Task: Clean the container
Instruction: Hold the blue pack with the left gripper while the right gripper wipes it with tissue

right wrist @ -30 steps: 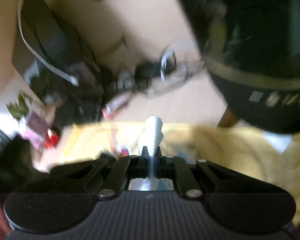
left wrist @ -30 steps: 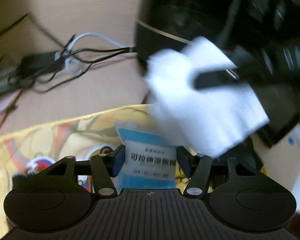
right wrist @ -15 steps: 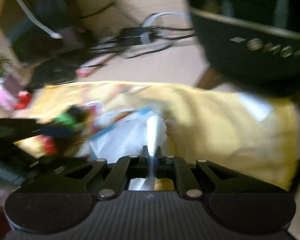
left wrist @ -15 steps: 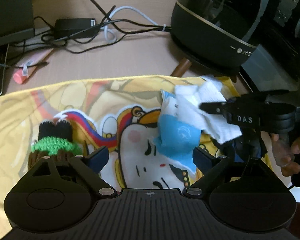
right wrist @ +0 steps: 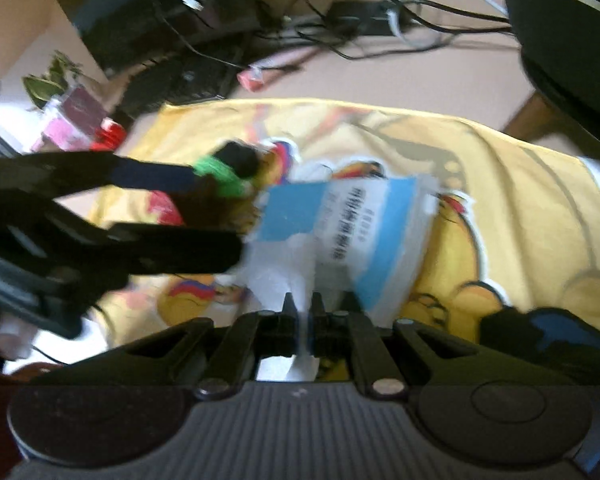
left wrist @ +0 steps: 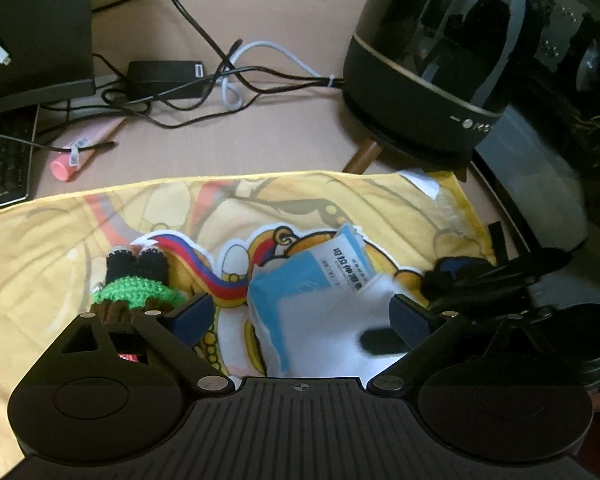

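Right hand-held gripper clamped narrow on white tissue, just short of the blue-and-white wipe packet on yellow cartoon cloth. Left hand-held gripper wide, empty, straddling packet. Glossy black round container far ahead-right on bench; right nearer.

Blue packet: Chinese print, illegible

Cloth: soft woven fabric, matt, printed yellow cartoon. Knitted toy: rough yarn; packet: glossy blue-and-white plastic film; tissue: matt white paper. Appliance: glossy black plastic with a metallic band; counter: smooth matt beige; hand-held gripper: matt black ribbed plastic, metal screws.
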### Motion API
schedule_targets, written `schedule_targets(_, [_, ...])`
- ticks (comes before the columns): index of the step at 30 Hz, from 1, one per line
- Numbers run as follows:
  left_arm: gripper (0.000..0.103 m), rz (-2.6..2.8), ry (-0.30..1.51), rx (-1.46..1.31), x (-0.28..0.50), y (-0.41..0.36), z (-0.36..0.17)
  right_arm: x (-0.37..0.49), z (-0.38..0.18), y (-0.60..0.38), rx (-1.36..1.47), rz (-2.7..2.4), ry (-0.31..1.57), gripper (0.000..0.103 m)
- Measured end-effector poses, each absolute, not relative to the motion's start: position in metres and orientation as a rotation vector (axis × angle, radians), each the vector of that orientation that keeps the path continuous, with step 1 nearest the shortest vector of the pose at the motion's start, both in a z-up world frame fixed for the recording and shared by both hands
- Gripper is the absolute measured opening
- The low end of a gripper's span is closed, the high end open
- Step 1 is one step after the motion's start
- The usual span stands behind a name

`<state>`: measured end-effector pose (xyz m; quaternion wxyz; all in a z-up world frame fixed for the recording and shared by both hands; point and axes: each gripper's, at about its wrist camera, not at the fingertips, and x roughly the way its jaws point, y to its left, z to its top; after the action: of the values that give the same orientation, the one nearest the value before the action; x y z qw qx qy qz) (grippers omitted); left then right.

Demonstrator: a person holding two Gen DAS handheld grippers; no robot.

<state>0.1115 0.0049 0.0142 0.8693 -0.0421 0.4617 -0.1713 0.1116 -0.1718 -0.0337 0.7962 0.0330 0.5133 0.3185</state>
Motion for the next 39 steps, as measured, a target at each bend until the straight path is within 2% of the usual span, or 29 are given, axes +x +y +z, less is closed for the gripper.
schedule_targets(8, [0.098, -0.369, 0.969, -0.067, 0.112, -0.004, 0.014, 0.115, -0.037, -0.228, 0.153, 0.508, 1.097, 0.006])
schedule_targets(20, [0.098, -0.486, 1.018, 0.163, 0.157, -0.047, -0.044, 0.122, -0.014, -0.299, 0.379, 0.407, 0.986, 0.009])
schedule_targets(21, [0.094, -0.486, 1.031, 0.165, 0.159, -0.050, -0.046, 0.123, -0.012, -0.299, 0.392, 0.416, 0.978, 0.009])
schedule_targets(22, [0.061, -0.494, 1.038, 0.155, 0.160, -0.052, -0.047, 0.125, -0.011, -0.299, 0.405, 0.425, 0.970, 0.008])
schedule_targets(23, [0.058, -0.497, 1.036, 0.161, 0.160, -0.053, -0.045, 0.126, -0.008, -0.297, 0.404, 0.426, 0.958, 0.008])
schedule_targets(27, [0.057, -0.433, 0.946, 0.273, 0.164, -0.059, -0.028, 0.142, 0.009, -0.281, 0.392, 0.437, 0.885, 0.007])
schedule_targets(32, [0.057, -0.299, 0.662, 0.743, 0.139, -0.094, -0.031, 0.164, 0.043, -0.250, 0.471, 0.614, 0.745, 0.007])
schedule_targets(34, [0.057, -0.318, 0.608, 0.882, 0.121, -0.110, -0.047, 0.176, 0.041, -0.230, 0.425, 0.662, 0.763, 0.007])
schedule_targets(39, [0.060, -0.382, 0.579, 0.970, 0.084, -0.129, -0.066, 0.183, -0.001, -0.199, 0.261, 0.616, 0.930, 0.007])
